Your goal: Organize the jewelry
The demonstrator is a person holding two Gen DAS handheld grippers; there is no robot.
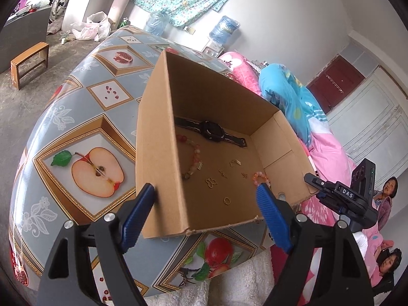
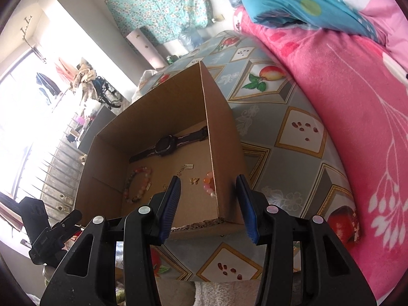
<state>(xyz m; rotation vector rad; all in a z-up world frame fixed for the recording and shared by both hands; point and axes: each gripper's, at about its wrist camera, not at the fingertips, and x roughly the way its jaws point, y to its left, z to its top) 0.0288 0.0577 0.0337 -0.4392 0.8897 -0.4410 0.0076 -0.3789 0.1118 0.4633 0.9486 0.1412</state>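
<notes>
One open cardboard box (image 1: 155,137) stands on the fruit-patterned table (image 1: 84,117) and holds one black watch (image 1: 211,131), two bead bracelets (a long one (image 1: 192,158), a short pink one (image 1: 260,177)) and six small gold charms (image 1: 211,183). The left gripper (image 1: 206,199) gapes wide and empty astride the box's near corner; the right gripper (image 2: 207,199), about half open, straddles the box's right wall (image 2: 224,158) without pressing it, beside pink bedding (image 2: 331,102)

box (image 1: 158,137) open-topped; tall walls block sideways entry.
</notes>
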